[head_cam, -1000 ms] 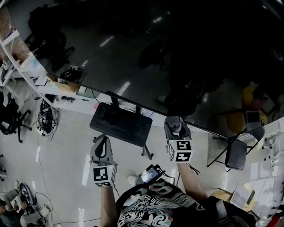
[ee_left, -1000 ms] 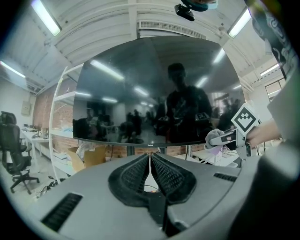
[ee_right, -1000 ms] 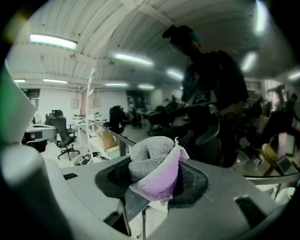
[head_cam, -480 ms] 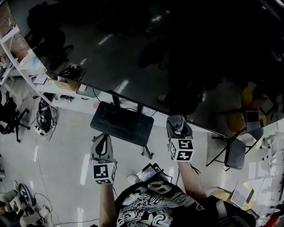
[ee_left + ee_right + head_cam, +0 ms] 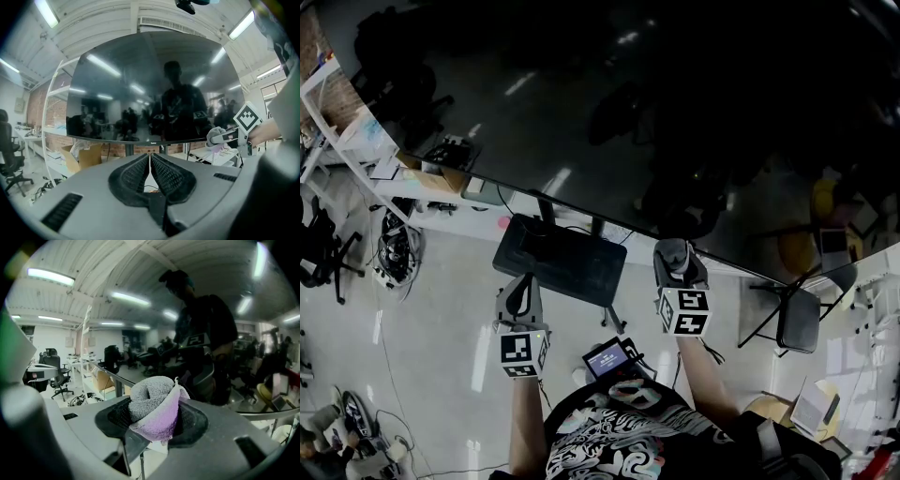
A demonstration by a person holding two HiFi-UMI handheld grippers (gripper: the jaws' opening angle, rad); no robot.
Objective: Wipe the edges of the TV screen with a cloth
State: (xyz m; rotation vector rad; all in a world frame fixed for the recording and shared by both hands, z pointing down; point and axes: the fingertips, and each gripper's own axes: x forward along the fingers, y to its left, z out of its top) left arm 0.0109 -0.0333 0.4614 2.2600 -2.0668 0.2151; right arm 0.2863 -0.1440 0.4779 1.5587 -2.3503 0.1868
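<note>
Pinching the soft cloth [image 5: 153, 409] by its bunched fold, right gripper [image 5: 673, 255] faces the TV screen [image 5: 609, 112]; left gripper [image 5: 150, 169] clenched, empty.

Likely an office: swivel chairs [image 5: 11, 164], shelving [image 5: 336, 120]

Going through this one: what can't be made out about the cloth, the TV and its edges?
- Whether the cloth touches the lower edge: the right gripper covers that spot in the head view, and the cloth itself blocks it in the right gripper view.
- TV screen top and right edges: cut off by the head view's frame.
- Smears on the screen: lost in reflections, every view.
</note>
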